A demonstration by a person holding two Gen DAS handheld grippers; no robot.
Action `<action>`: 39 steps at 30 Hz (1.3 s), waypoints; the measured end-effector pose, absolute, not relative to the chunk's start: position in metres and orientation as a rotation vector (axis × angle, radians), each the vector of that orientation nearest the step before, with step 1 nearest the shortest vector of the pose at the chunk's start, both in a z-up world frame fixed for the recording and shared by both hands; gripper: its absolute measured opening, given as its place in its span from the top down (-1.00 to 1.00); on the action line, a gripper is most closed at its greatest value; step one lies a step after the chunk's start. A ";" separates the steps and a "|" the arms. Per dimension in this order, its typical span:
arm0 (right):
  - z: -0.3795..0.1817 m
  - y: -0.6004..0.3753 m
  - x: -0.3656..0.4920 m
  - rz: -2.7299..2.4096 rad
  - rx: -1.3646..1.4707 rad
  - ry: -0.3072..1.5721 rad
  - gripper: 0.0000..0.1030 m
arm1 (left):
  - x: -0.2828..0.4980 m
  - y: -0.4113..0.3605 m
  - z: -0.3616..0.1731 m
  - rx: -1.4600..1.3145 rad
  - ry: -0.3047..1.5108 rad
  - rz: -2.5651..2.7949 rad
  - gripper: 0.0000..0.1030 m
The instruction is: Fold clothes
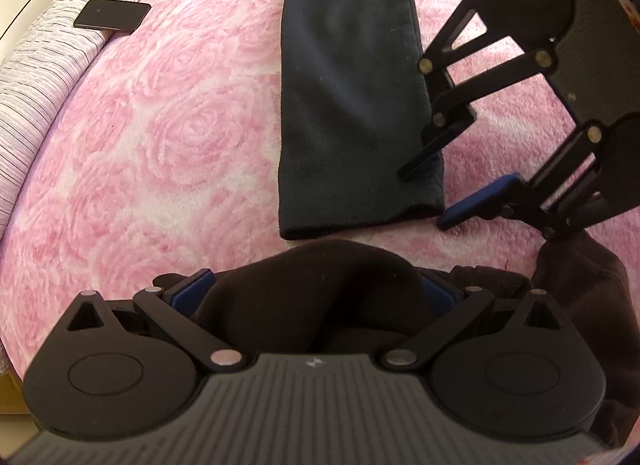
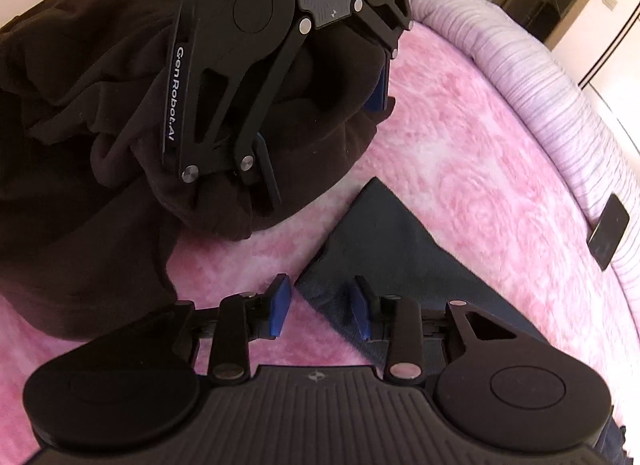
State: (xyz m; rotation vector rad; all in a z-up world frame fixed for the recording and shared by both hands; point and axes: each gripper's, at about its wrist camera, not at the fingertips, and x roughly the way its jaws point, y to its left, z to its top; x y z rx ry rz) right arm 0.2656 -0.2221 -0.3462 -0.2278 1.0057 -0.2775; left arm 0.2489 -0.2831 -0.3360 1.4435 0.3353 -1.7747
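Note:
A dark navy folded garment (image 1: pixel 352 97) lies flat on the pink rose-patterned blanket (image 1: pixel 160 145). A bunched dark brown garment (image 1: pixel 320 297) fills the space between my left gripper's (image 1: pixel 316 289) wide-open fingers; I cannot tell if they grip it. In the right wrist view the left gripper (image 2: pixel 320 137) sits over the brown garment (image 2: pixel 80 105). My right gripper (image 2: pixel 320 305) is open, its fingertips at the corner of the navy garment (image 2: pixel 400 249). It shows in the left wrist view (image 1: pixel 440 193) at the navy garment's near right corner.
A dark flat phone-like object (image 1: pixel 112 17) lies at the blanket's edge on the striped bedding (image 1: pixel 40 85); it also shows in the right wrist view (image 2: pixel 608 237). Pink blanket stretches to the left of the navy garment.

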 end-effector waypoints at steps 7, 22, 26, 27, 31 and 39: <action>-0.307 -0.245 0.243 -0.342 -0.084 0.862 0.85 | 0.231 -0.285 -0.323 1.447 0.220 -1.802 -0.97; -0.205 -0.304 0.146 -0.558 0.139 0.678 0.86 | 0.146 -0.359 -0.226 1.309 -0.260 -1.956 0.90; -0.173 -0.337 0.103 -0.660 0.248 0.526 0.87 | 0.102 -0.404 -0.180 1.208 -0.323 -1.961 0.90; -0.165 -0.348 0.087 -0.691 0.277 0.484 0.87 | 0.088 -0.417 -0.170 1.188 -0.338 -1.963 0.90; -0.146 -0.393 0.010 -0.805 0.370 0.368 0.87 | 0.018 -0.471 -0.143 1.129 -0.372 -2.002 0.91; -0.158 -0.490 -0.172 -0.990 0.506 0.320 0.87 | -0.148 -0.580 -0.173 1.168 -0.430 -2.102 0.91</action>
